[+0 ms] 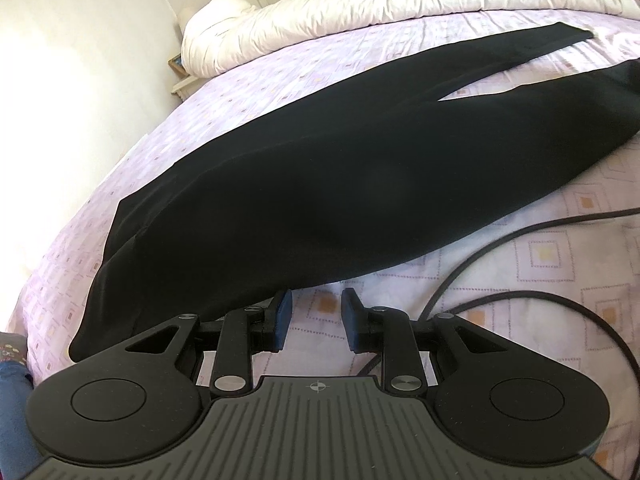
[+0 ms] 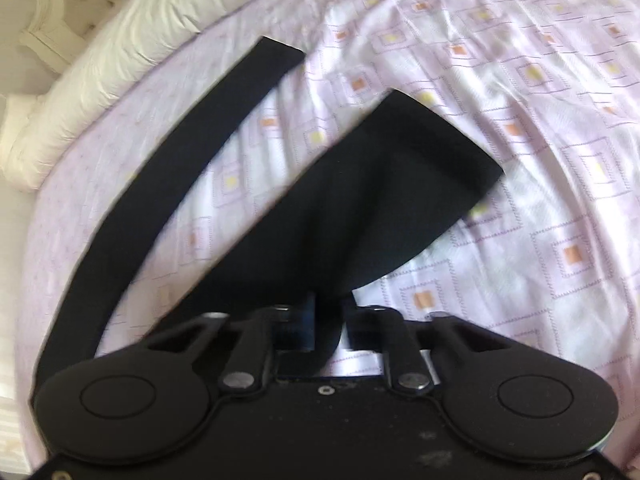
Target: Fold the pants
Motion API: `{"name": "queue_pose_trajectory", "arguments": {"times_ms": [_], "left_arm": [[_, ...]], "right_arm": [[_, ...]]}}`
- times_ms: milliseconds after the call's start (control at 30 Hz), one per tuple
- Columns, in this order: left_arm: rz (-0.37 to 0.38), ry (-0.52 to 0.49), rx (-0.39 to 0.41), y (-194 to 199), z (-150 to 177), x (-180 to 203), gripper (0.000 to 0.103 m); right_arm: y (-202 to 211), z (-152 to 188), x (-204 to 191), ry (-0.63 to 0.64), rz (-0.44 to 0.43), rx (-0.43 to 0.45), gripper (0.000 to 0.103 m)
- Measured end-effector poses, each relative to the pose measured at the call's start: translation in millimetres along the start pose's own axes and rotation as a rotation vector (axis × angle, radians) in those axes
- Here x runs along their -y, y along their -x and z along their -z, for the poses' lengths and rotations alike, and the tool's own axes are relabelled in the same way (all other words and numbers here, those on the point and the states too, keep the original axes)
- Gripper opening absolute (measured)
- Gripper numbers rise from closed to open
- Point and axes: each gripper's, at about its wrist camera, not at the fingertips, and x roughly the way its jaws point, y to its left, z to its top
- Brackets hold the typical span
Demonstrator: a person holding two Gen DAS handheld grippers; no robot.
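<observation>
From the left wrist we see the pants (image 1: 304,168), black, lying spread flat on the bed (image 1: 560,248); the two legs run away toward the white duvet (image 1: 360,12) and part in a narrow fork well short of it. Our left gripper (image 1: 316,314) stands just beside the near edge of the pants, over bare sheet; its blue pads are apart with nothing between them, so it is released and holds no cloth, though one pad sits right at the fabric's edge. A black cable (image 1: 500,240) trails over the sheet on the side of the pants away from the duvet.

From the right wrist, somewhat blurred, we see the two legs of the pants (image 2: 360,200) splayed wide, one thin and long toward the duvet (image 2: 120,60), the other broad and nearer. Our right gripper (image 2: 328,320) is clenched on the near edge of the broad leg; dark cloth passes between its fingers.

We judge this the opening step: one leg taken, the fold not yet made. Next, we think, the held leg must be carried over onto the far one, hems matched, while the left gripper takes or pins the waist end so the pants do not drag across the bed.
</observation>
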Motion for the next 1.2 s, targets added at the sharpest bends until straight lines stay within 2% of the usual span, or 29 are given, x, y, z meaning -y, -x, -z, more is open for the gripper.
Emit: {"name": "queue_pose_trajectory", "arguments": {"times_ms": [200, 300, 600, 833, 900, 1033, 1200], "left_arm": [[0.0, -0.005, 0.014, -4, 5, -8, 0.027], [-0.009, -0.057, 0.011, -11, 9, -7, 0.027], [-0.06, -0.222, 0.076, -10, 13, 1, 0.027], [-0.055, -0.206, 0.149, 10, 17, 1, 0.027], [-0.062, -0.214, 0.139, 5, 16, 4, 0.027], [-0.052, -0.298, 0.101, -13, 19, 13, 0.028], [-0.09, -0.384, 0.171, -18, 26, 21, 0.028]], "right_arm": [[15, 0, -6, 0.002, -0.041, 0.058, 0.009], [22, -1, -14, 0.017, -0.049, 0.077, 0.009], [30, -4, -29, 0.046, -0.048, 0.077, 0.009], [28, -5, -28, 0.04, -0.037, 0.068, 0.01], [26, -6, -28, 0.035, -0.036, 0.064, 0.01], [25, -5, -29, 0.028, -0.038, 0.06, 0.01], [28, -6, -28, 0.019, -0.046, 0.064, 0.01]]}}
